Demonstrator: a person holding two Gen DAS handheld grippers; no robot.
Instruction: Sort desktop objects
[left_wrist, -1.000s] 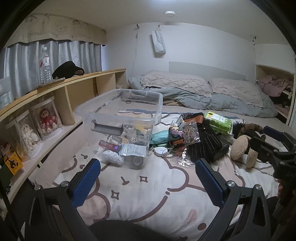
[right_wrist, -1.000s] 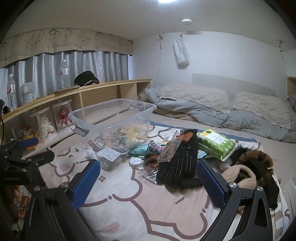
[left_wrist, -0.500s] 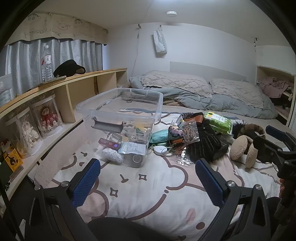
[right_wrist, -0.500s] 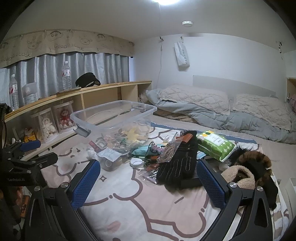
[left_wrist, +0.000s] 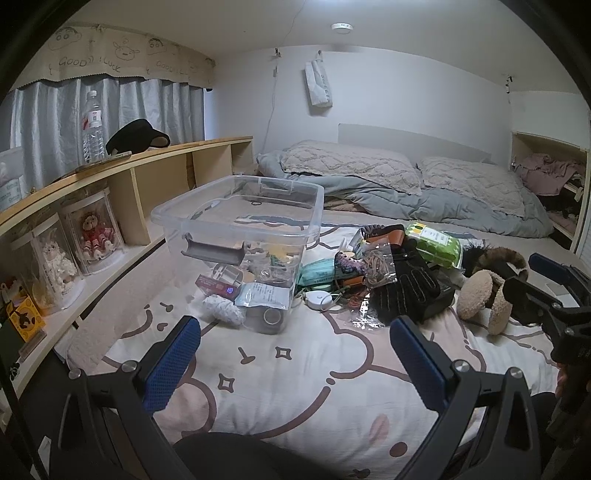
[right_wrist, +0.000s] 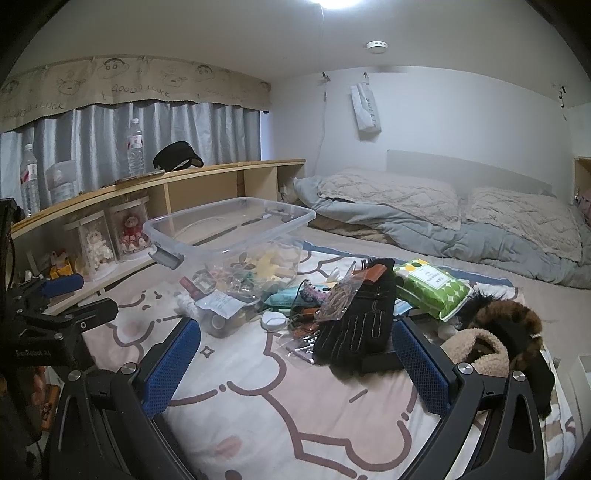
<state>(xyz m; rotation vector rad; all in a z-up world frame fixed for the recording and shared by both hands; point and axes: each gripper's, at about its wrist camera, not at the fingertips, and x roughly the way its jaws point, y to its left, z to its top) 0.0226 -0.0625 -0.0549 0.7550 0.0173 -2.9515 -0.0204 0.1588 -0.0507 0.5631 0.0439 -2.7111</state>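
Note:
A clear plastic bin (left_wrist: 236, 210) rests tilted on a heap of small items on the cartoon-print bedspread (left_wrist: 295, 369). To its right lie black gloves (left_wrist: 406, 284), a green wipes pack (left_wrist: 436, 243) and fuzzy earmuffs (left_wrist: 484, 295). My left gripper (left_wrist: 295, 354) is open and empty, short of the heap. The right gripper (right_wrist: 295, 354) is also open and empty, with the gloves (right_wrist: 362, 317) just beyond it. The bin (right_wrist: 229, 225) stands to the left of the green pack (right_wrist: 428, 288) and the earmuffs (right_wrist: 491, 332).
A wooden shelf (left_wrist: 147, 162) runs along the left with boxed dolls (left_wrist: 92, 232), a water bottle (left_wrist: 92, 122) and a black cap (left_wrist: 136, 136). Pillows (left_wrist: 351, 162) and a grey duvet (left_wrist: 443, 206) fill the far end of the bed.
Both views have shifted only slightly, drawing back a little from the heap. Both grippers stay open. Nothing on the bed has moved.

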